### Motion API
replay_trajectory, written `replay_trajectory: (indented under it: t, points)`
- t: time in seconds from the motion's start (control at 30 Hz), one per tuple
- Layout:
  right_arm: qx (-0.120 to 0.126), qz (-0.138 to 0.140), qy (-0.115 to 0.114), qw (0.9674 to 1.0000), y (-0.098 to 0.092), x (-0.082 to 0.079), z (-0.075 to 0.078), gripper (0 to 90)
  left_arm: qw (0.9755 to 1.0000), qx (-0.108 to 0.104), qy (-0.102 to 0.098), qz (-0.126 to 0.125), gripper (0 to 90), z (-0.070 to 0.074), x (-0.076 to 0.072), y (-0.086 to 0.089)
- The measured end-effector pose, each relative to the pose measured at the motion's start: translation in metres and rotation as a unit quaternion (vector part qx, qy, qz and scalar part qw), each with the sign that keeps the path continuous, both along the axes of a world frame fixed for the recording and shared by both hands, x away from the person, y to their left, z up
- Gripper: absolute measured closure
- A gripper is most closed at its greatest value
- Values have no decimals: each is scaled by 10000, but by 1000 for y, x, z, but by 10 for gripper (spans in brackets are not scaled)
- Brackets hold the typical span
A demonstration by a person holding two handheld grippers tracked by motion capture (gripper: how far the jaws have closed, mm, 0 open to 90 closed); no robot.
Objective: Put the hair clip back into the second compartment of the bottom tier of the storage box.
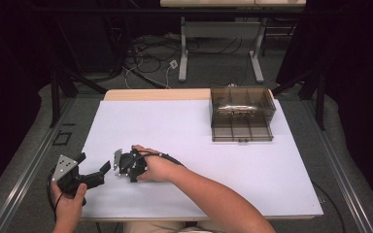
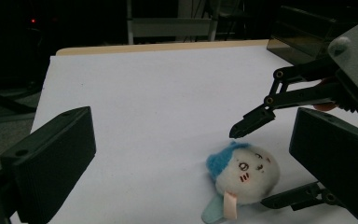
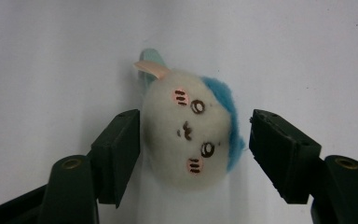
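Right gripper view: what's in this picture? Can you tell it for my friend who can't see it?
A small white plush toy with a drawn face, pink cheeks and a blue tuft lies on a white table, between the two black jaws of the right gripper. One jaw touches or nearly touches the toy's side; the other stands a little apart, so the toy is not squeezed yet.

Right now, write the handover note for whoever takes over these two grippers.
Right gripper: open, jaws either side of the plush toy head; one jaw at its white side, the other short of the blue hair. Not clamped.
Left gripper: open, holding nothing, near the table's front left edge.
The toy lies on the white table. A smoky compartment box sits at the far right.
Done: right gripper lined up.
Left: close and lift.
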State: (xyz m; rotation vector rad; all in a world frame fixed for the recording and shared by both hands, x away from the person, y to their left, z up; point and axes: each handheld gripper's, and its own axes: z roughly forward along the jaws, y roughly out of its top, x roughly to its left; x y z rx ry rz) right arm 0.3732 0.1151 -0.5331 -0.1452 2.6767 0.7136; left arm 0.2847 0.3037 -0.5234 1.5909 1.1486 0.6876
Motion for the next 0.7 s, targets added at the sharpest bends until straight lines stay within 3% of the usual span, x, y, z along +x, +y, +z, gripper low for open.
replay_trajectory:
  t: [0.13,0.7]
  points:
    - [-63,-92,2,9999,1,0,-2,370,10000,12,-3,2,5,0,0,0]
    - [-197,57,-169,9996,3,-2,-5,474,10000,26,-8,-7,5,0,0,0]
